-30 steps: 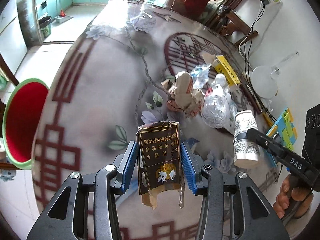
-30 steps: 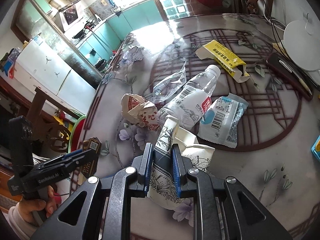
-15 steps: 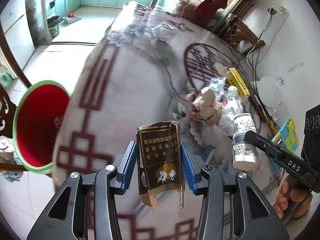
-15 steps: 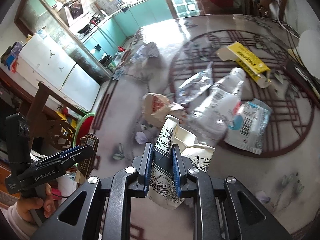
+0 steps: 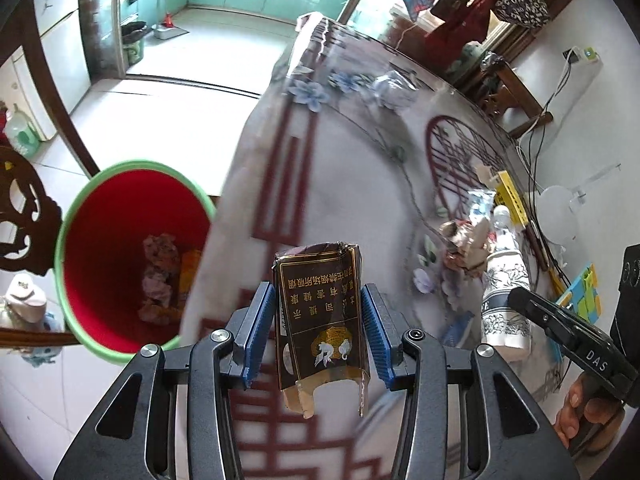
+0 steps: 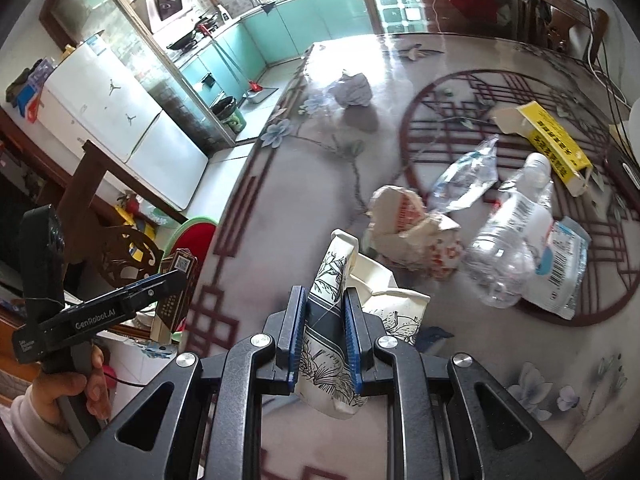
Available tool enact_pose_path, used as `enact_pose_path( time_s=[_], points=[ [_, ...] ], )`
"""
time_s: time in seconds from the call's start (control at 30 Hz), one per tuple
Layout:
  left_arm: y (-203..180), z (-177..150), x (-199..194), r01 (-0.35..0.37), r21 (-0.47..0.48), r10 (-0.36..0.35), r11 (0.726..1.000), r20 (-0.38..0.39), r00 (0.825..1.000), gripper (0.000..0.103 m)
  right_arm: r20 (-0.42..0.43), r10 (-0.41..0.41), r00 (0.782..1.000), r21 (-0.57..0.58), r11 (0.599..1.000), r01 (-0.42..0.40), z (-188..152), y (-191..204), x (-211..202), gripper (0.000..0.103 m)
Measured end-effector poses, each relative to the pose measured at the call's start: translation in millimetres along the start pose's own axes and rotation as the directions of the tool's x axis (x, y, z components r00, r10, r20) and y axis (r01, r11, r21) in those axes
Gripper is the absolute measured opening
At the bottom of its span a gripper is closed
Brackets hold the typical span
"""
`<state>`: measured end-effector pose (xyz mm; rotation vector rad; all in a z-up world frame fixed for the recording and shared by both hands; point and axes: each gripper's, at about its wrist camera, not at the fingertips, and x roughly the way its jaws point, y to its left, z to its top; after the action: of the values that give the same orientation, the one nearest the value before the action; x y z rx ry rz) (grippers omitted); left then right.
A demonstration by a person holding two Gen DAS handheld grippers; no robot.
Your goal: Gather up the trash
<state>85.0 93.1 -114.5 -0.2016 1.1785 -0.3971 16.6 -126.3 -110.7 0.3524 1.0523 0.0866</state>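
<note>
My left gripper (image 5: 318,332) is shut on a dark brown cigarette pack (image 5: 320,320) and holds it above the table's left edge, just right of the red bin with a green rim (image 5: 132,256) on the floor. The bin holds some trash. My right gripper (image 6: 322,336) is shut on a crushed paper cup with ink drawings (image 6: 340,320), held above the table; the cup also shows in the left wrist view (image 5: 504,304). The left gripper with its pack shows at the left of the right wrist view (image 6: 176,284).
On the table (image 6: 304,184) lie a crumpled paper wrapper (image 6: 412,232), a clear plastic bottle (image 6: 512,236), a clear plastic wrapper (image 6: 468,180), a yellow box (image 6: 552,148), a barcode packet (image 6: 564,268) and a crumpled paper ball (image 6: 352,88). A carved wooden chair (image 5: 24,216) stands by the bin.
My left gripper has carried the cigarette pack left, from over the table to its edge beside the bin. My right gripper has moved left with the cup.
</note>
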Motion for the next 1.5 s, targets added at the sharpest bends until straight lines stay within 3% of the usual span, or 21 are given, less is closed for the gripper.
enact_pose_path(
  time_s=[0.4,0.8,1.2,1.5],
  points=[
    [64,11,-12,-0.02,-0.07,0.021,0.997,0.019,1.0,0.043,-0.018,0.0,1.0,-0.057,0.998,-0.001,12,56,25,0.016],
    [126,15,-18,-0.118,-0.135,0.125,0.984,0.04,0.991,0.043,-0.038,0.018,0.999,-0.212,0.977,-0.026,23,139,51,0.016],
    [165,12,-11,-0.189,-0.147,0.192,0.971,0.003,0.981,0.043,-0.073,0.055,0.996,-0.304,0.95,-0.075,32,195,84,0.016],
    [183,13,12,-0.196,-0.148,0.19,0.969,-0.052,0.98,0.043,-0.096,0.111,0.989,-0.298,0.945,-0.135,35,220,103,0.016]
  ],
)
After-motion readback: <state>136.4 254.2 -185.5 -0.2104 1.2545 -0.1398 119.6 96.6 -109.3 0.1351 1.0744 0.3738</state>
